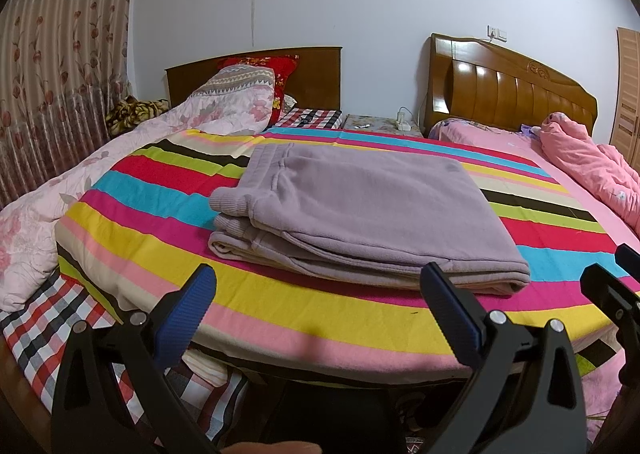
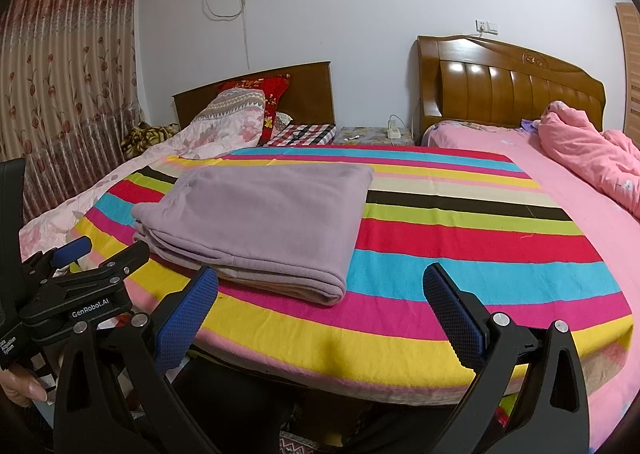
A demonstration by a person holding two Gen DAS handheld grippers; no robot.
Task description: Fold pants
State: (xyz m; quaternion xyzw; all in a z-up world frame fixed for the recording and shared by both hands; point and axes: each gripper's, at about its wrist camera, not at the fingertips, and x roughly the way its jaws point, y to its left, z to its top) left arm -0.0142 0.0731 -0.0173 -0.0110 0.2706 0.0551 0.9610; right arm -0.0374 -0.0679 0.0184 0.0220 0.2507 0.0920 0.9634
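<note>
The mauve pants (image 1: pixel 360 210) lie folded in a flat stack on the striped blanket (image 1: pixel 280 318); they also show in the right wrist view (image 2: pixel 264 222), left of centre. My left gripper (image 1: pixel 318 286) is open and empty, held just short of the stack's near edge. My right gripper (image 2: pixel 320 288) is open and empty, near the stack's right corner and above the striped blanket (image 2: pixel 480 254). The left gripper (image 2: pixel 76 254) shows at the left edge of the right wrist view, and the right gripper (image 1: pixel 616 270) at the right edge of the left wrist view.
A floral quilt (image 1: pixel 48 214) is bunched at the left. A pink duvet (image 2: pixel 592 162) lies on the pink bed to the right. Two wooden headboards (image 2: pixel 508 86) and a small bedside table (image 2: pixel 372 134) stand at the wall. A curtain (image 2: pixel 60 94) hangs at the left.
</note>
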